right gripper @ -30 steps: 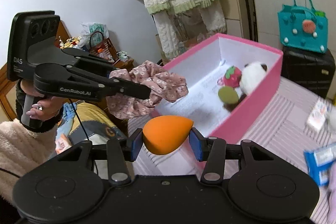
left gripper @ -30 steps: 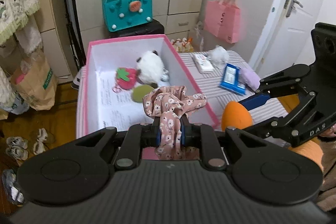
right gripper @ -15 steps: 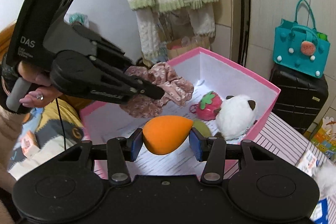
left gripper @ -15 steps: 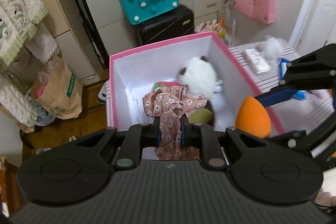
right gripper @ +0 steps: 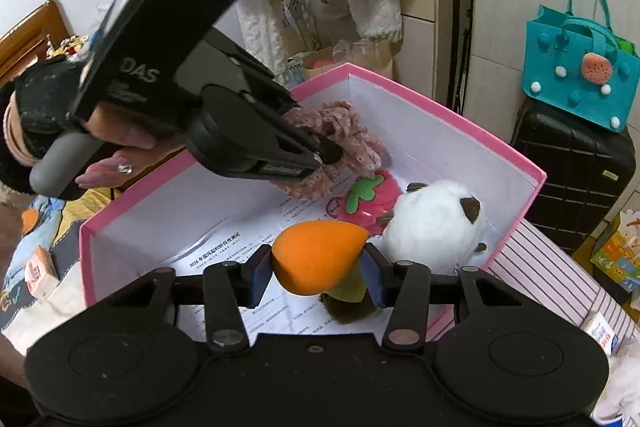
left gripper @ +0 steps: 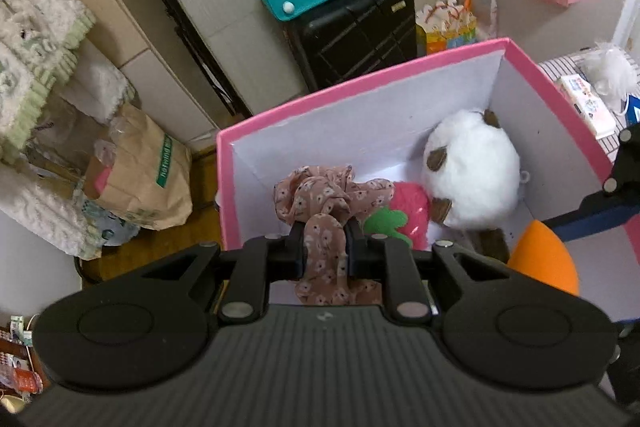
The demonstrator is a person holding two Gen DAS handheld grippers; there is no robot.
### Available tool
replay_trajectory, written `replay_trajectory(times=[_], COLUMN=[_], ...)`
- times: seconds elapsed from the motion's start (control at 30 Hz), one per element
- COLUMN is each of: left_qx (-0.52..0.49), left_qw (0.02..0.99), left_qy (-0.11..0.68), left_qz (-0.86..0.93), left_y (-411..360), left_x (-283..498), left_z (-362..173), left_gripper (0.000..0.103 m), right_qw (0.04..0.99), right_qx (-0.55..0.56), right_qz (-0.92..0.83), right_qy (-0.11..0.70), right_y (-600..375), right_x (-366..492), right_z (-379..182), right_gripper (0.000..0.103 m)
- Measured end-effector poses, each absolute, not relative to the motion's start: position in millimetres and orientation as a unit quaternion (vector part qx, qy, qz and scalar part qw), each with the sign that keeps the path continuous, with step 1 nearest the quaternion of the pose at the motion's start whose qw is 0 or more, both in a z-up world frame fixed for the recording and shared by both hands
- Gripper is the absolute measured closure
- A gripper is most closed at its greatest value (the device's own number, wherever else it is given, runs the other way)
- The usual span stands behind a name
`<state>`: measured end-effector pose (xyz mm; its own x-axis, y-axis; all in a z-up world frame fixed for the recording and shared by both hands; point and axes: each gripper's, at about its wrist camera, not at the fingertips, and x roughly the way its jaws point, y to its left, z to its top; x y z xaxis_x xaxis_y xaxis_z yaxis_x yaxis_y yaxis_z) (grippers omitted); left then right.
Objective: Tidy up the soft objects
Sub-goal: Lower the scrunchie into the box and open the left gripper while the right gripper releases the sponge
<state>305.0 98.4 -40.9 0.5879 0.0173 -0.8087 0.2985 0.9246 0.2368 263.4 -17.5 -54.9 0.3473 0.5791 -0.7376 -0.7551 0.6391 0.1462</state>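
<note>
Pink-rimmed box (left gripper: 560,91) is the landmark. Above its inside, the left gripper (left gripper: 324,247) is clenched on a floral cloth (left gripper: 320,195), which hangs over the near-left part of the box. The right gripper (right gripper: 318,267) squeezes an orange sponge (right gripper: 316,255) above the box floor. Inside the box a strawberry plush (right gripper: 368,199) lies touching a white plush (right gripper: 436,227), which rests against the far wall.

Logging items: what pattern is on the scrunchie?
Dusty pink scrunchie with small white flowers; left wrist view.
</note>
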Motion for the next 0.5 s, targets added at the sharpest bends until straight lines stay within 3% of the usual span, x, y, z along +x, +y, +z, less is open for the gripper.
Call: replay_trajectory(times=[0.23, 0.5], left_qx=[0.204, 0.178], left_qw=[0.871, 0.887], left_qy=[0.437, 0.415], left_qz=[-0.091, -0.091], left_y=[92, 104], left_x=[304, 304], left_z=[-44, -36], left_gripper=[0.077, 0.076], right_qw=[0.797, 0.774], right_qx=[-0.120, -0.073], right_qz=[0.424, 0.419], right_qy=[0.413, 0.470], right_y=[4, 20], right_x=[278, 298], right_z=[-61, -71], right_gripper=[0.050, 0.050])
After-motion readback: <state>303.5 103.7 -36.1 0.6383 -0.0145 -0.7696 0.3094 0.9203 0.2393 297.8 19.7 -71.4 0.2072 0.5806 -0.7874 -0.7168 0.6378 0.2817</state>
